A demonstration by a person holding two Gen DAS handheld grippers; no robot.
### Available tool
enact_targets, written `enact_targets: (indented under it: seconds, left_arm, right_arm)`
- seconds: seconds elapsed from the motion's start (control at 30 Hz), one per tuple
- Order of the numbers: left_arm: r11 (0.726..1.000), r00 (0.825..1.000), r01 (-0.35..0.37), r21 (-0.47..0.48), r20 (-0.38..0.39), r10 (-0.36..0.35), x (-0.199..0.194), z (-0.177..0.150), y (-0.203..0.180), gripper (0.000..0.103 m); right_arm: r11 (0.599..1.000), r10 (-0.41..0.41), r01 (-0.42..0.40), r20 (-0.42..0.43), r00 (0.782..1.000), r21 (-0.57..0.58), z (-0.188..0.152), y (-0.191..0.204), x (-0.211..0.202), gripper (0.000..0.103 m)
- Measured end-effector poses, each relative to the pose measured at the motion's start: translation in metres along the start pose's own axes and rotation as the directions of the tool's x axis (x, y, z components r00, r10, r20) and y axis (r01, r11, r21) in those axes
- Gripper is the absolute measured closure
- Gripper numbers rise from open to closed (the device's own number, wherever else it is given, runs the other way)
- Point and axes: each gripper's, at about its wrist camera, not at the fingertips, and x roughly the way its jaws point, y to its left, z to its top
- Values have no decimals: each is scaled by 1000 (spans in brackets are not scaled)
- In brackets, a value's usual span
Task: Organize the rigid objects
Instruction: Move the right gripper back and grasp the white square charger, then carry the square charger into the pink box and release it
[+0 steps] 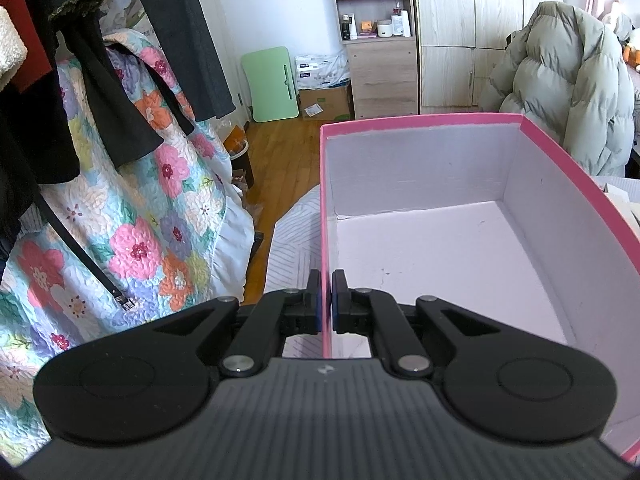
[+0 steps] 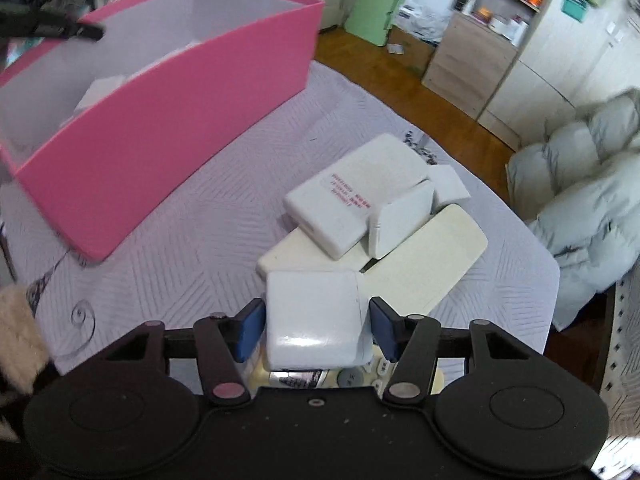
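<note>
Fingers on my left gripper are pinching the pink box wall, steadying it. At three o'clock, my right gripper is straddling the white adapter, narrowly parted, seemingly not yet squeezing, above the bed's pile.

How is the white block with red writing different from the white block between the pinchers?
The labelled block has a red-printed sticker; the near block shows none. The labelled block lies on top of the pile, farther away; the near block sits between the right gripper's fingers. Both are white, rounded rectangular blocks.
</note>
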Motion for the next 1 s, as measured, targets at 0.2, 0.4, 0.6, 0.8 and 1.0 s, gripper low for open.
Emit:
enact_targets:
  seconds: [0.2, 0.4, 0.6, 0.8, 1.0]
  left_arm:
    - [1000, 1000, 2, -4, 2, -2, -1, 0, -1, 99]
    - [1000, 1000, 3, -8, 4, -3, -1, 2, -1, 99]
    - [1000, 1000, 2, -7, 4, -2, -1, 3, -2, 99]
    - [1000, 1000, -1, -6, 3, 1, -1, 5, -1, 99]
    - [1000, 1000, -8, 9, 3, 8, -2, 7, -1, 99]
  right_arm:
    - [997, 42, -43, 16, 999, 64, 1, -12, 2, 41]
    - [984, 96, -98, 21, 995, 146, 2, -18, 1, 41]
    - [952, 165, -179, 75, 983, 247, 10, -34, -10, 41]
    - [931, 270, -307, 192, 943, 196, 35, -26, -41, 41]
    - [876, 447, -476, 243, 861, 75, 79, 3, -57, 41]
